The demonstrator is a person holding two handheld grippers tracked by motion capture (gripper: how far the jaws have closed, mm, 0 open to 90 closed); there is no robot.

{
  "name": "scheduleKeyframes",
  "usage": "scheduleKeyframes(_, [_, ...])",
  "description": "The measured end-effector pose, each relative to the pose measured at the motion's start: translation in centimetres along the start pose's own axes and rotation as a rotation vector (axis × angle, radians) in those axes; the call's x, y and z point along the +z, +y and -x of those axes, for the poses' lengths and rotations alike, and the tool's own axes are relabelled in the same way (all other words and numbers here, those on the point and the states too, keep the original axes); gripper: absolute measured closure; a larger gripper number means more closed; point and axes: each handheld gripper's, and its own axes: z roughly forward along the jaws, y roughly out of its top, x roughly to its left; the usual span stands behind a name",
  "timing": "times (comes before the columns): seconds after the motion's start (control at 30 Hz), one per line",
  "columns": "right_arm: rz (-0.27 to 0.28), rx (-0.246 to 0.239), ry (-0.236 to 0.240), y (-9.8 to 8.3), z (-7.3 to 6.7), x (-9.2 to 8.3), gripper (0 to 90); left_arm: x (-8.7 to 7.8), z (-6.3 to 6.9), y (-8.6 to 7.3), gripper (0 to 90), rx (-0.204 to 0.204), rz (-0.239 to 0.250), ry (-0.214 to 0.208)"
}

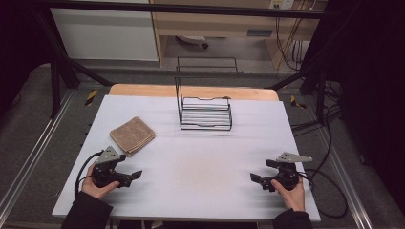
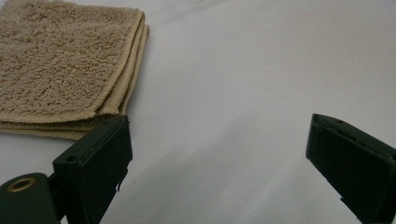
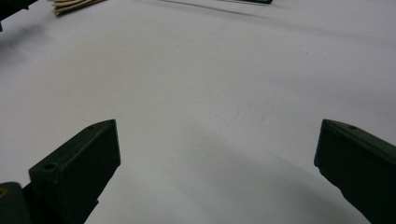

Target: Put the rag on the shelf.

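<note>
Left gripper (image 1: 128, 171): black two-jaw tool, down low on the near left of the table, jaws wide apart, holding nothing
Right gripper (image 1: 261, 172): black two-jaw tool, near right of the table, jaws wide apart too, holding nothing
Table (image 1: 200, 157): flat white top, bare in the middle between the two tools
Towel (image 1: 132, 134): tan fluffy cloth folded into a square stack, lying flat on the left side, just past the left gripper, not touched by it
Rack (image 1: 205, 102): thin black wire stand at the far middle of the table, well apart from both tools
Job: none told, so only a guess that the towel or the rack comes next
Could go wrong, towel: soft folded layers, so a pinch on just the top layer may make the stack fall open
Could go wrong, rack: light thin wire, so a bump may push or tip it
Could go wrong, cables: wires hang from each tool near the table edge, so may snag
Hard to see, towel: far left part cut off in the left gripper view (image 2: 65, 65)
Hard to see, rack: top bars blend into the dark floor behind
Hard to see, right gripper view: just a sliver of towel (image 3: 70, 4) at the top edge
</note>
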Motion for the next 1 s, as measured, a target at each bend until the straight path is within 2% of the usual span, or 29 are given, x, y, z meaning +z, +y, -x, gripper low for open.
scheduleKeyframes(0.53, [-0.001, -0.006, -0.007, 0.0, -0.1, 0.0, 0.7, 0.3, 0.4, 0.5, 6.4, 0.017, -0.027, -0.005])
scheduleKeyframes(1.0, [-0.002, -0.001, -0.017, -0.1, -0.1, 0.0, 0.7, 0.4, -0.1, 2.1, 9.8, 0.036, -0.059, 0.050])
